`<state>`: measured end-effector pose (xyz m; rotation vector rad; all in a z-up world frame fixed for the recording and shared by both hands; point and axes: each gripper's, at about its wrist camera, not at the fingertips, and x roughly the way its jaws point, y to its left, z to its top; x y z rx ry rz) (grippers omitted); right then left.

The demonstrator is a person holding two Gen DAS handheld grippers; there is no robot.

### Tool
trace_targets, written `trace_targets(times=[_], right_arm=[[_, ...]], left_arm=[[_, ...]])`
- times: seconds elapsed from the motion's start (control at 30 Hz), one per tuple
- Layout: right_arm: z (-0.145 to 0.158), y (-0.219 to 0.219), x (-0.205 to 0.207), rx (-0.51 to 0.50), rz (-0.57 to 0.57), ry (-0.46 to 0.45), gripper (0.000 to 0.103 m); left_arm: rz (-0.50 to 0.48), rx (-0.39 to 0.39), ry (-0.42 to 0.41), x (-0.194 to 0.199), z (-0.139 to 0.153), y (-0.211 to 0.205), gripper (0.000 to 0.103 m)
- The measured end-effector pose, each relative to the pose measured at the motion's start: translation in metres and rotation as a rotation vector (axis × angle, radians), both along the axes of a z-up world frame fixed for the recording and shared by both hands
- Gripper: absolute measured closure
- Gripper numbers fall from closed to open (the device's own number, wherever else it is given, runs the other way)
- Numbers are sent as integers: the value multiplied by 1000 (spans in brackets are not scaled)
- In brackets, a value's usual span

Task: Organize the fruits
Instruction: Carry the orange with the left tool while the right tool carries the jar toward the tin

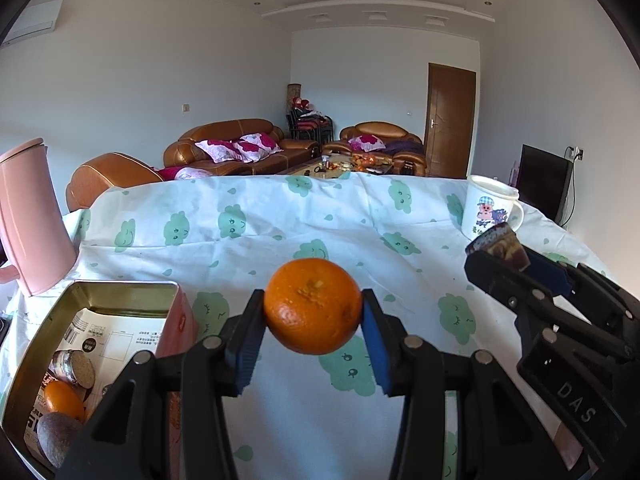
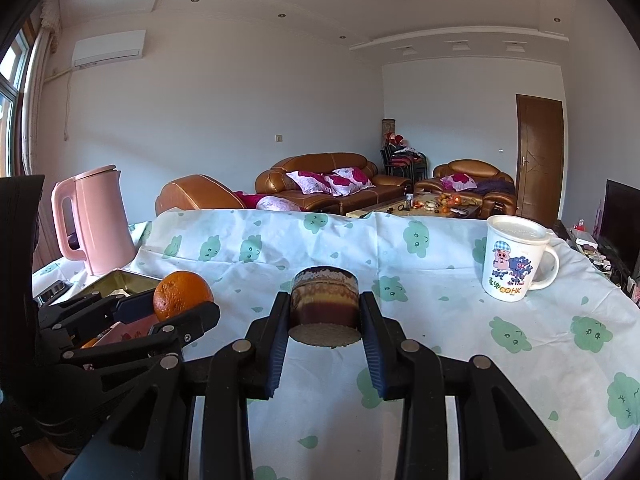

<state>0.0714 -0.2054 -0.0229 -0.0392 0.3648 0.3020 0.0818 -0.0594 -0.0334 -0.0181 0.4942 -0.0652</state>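
Note:
My left gripper is shut on an orange, held above the cloth-covered table; the same orange shows at the left of the right wrist view. My right gripper is shut on a small brown cork-lidded jar, lifted over the table; that jar appears at the right of the left wrist view. An open metal tin sits at the lower left, holding another orange, a dark round fruit, a second small jar and printed paper.
A pink kettle stands at the table's far left, behind the tin. A white cartoon mug stands at the far right. Sofas and a coffee table lie beyond the table's far edge.

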Motion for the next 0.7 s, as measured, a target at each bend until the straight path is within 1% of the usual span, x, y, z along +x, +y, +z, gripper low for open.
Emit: trace_targets(times=[0.2, 0.37, 0.5, 0.7], right_arm=[[-3, 4, -5, 5, 16, 47, 67], [-5, 16, -11, 5, 45, 66, 67], [-5, 30, -13, 14, 89, 86, 67], [6, 61, -15, 29, 175, 94, 67]], left_arm=[[-8, 0, 17, -8, -1, 7, 55], [0, -15, 29, -18, -2, 20, 55], [21, -14, 37, -28, 0, 33, 55], [59, 0, 50, -48, 5, 65, 55]])
